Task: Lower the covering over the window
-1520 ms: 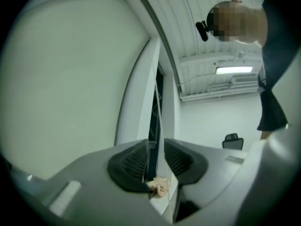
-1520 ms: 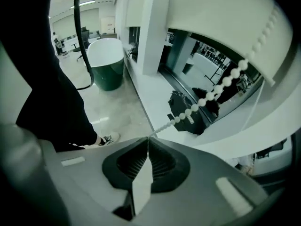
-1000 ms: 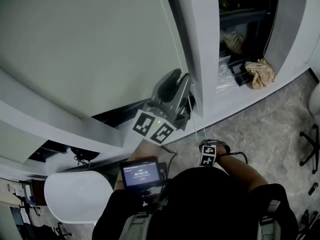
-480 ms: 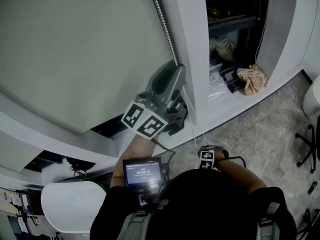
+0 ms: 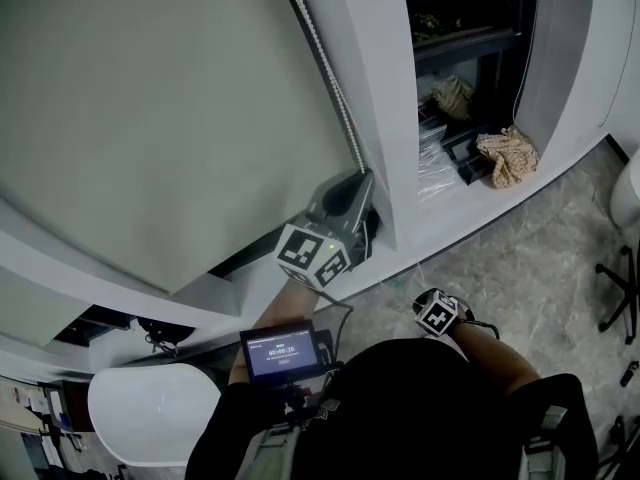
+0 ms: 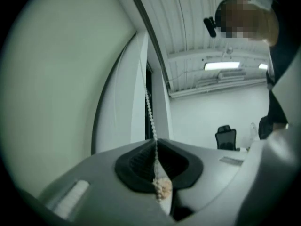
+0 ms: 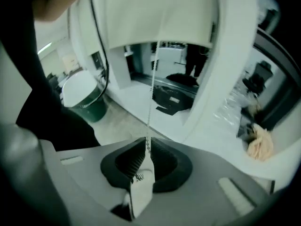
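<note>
The pale roller blind point(image 5: 150, 118) covers most of the window, and its bead chain point(image 5: 325, 73) hangs along the blind's right edge. My left gripper point(image 5: 362, 190) points up at the chain. In the left gripper view it point(image 6: 155, 142) is shut on the bead chain point(image 6: 149, 109), which runs up out of the pinched pads. Lower and to the right is my right gripper point(image 5: 428, 296). Its jaws point(image 7: 146, 142) are opening, with a narrow gap between the pads. The chain point(image 7: 151, 93) passes through that gap untouched, below the blind's bottom bar point(image 7: 155, 18).
A white column point(image 5: 375, 88) stands just right of the chain. Beyond it, a sill holds a crumpled cloth point(image 5: 507, 155) and boxes. A white bin point(image 5: 150, 413) sits at the lower left, a chair base point(image 5: 620, 288) at the right edge. A small screen point(image 5: 282, 350) hangs at the person's chest.
My left gripper has slid lower along the chain and closed on it. My right gripper has dropped slightly to the right, and its pads have parted a little.
</note>
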Available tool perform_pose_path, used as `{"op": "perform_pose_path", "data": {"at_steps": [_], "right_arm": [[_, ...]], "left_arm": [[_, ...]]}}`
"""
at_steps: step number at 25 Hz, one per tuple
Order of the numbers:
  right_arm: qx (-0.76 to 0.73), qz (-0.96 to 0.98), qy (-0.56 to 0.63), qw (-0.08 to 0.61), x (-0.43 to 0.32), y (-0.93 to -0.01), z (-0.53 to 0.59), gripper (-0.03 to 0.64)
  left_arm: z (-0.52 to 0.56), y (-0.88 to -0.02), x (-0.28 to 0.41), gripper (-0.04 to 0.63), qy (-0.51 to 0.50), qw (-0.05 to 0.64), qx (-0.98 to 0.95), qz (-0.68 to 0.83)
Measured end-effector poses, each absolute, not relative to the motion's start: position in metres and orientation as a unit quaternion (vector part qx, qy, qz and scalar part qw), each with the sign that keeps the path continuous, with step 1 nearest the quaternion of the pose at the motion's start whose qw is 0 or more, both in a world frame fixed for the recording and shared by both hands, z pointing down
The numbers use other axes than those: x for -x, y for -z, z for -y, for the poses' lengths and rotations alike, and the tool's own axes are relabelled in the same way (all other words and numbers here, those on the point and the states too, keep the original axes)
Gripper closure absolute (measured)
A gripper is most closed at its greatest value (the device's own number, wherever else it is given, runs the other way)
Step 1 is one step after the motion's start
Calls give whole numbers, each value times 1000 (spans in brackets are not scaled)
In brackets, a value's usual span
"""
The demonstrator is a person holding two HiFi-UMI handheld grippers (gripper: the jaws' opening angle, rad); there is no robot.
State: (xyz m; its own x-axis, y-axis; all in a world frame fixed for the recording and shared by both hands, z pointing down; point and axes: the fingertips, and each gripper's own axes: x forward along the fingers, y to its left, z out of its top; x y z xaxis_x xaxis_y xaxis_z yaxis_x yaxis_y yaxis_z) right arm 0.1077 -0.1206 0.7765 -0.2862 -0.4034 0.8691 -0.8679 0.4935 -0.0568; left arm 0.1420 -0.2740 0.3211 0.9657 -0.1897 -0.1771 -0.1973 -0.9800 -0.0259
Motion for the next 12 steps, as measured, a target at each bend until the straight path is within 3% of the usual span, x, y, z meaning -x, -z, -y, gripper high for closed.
{"op": "perform_pose_path", "data": {"at_steps": [4, 8, 12], "right_arm": [[-572, 721, -328, 213, -162, -733, 141, 572], [-635, 720, -281, -4, -199, -631, 164, 565], [-618, 755, -176, -131, -202, -507, 180, 571]], "left_arm": [[264, -476, -151, 584, 58, -36, 992, -104], [222, -591, -138, 584, 178, -63, 978, -83], [192, -664, -119, 583, 264, -93, 957, -72]]}}
